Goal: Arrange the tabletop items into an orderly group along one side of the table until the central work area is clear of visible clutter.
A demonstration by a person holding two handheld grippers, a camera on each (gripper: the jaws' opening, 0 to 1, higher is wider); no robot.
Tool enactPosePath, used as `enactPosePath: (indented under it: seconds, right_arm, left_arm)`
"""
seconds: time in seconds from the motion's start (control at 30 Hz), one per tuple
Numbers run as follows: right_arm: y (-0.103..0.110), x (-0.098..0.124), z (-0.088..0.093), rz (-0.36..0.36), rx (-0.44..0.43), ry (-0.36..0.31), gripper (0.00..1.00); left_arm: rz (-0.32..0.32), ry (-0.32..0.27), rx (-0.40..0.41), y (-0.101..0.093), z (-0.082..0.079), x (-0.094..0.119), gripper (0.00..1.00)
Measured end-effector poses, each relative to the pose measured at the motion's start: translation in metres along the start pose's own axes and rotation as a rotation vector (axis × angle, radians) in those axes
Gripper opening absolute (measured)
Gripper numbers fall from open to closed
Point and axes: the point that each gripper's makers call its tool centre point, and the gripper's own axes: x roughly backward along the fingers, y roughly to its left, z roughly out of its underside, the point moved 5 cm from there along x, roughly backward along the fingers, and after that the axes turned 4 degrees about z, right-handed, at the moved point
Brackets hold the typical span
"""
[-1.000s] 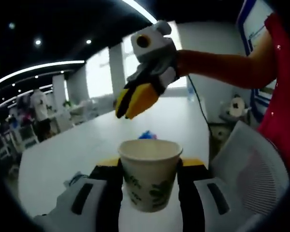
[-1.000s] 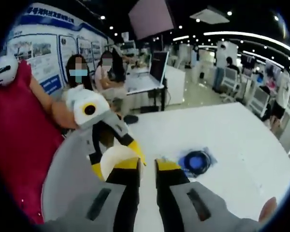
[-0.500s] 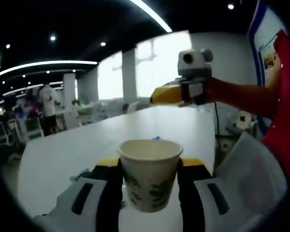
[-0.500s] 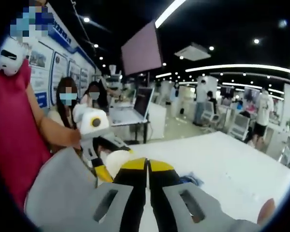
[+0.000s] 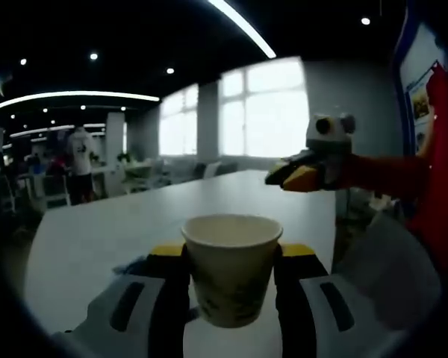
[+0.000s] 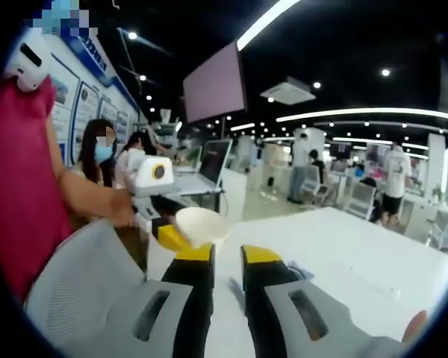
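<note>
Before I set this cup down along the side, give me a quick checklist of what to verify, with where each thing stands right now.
1. Paper cup held between the left gripper jaws: ok, upright, a jaw on each side.
2. Cup contents: cannot tell, the inside isn't visible.
3. Right gripper free: ok, jaws slightly apart with nothing between them.
4. The two grippers apart: ok, a gap shows between them in both views.
5. White table has bare room: ok.
6. Blue item beside the right gripper: not ok, on the table, not yet grouped.

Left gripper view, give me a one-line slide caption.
Left tongs hold a paper cup upright above the white table, right tongs raised beyond.
</note>
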Motion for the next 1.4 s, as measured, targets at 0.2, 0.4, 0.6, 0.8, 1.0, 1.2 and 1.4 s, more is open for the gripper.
enactPosePath:
  seconds: [0.2,0.4,0.6,0.8,1.0,1.2,1.4]
  right_arm:
    - [0.007,0.009,0.012,0.032,-0.013,-0.021,0.31]
    - [0.013,0.014,0.023,0.047,-0.038,-0.022,0.38]
    - [0.016,0.016,0.028,0.071,-0.067,-0.045,0.54]
    - [0.019,0.018,0.033,0.085,-0.096,-0.07,0.63]
    - [0.021,0.023,0.039,0.12,-0.129,-0.097,0.78]
    - [0.02,0.024,0.04,0.151,-0.168,-0.135,0.9]
    - [0.018,0.021,0.054,0.169,-0.193,-0.083,0.88]
  left_arm:
    - [-0.041,-0.018,0.027,0.017,0.005,0.011,0.41]
    - [-0.095,-0.045,0.045,0.037,0.009,0.022,0.41]
    - [-0.161,-0.066,0.046,0.057,0.014,0.031,0.42]
    - [-0.219,-0.088,0.072,0.072,0.024,0.034,0.41]
    - [-0.28,-0.116,0.074,0.092,0.035,0.033,0.42]
    - [-0.314,-0.146,0.096,0.113,0.048,0.028,0.41]
    - [-0.356,-0.152,0.081,0.137,0.064,0.02,0.41]
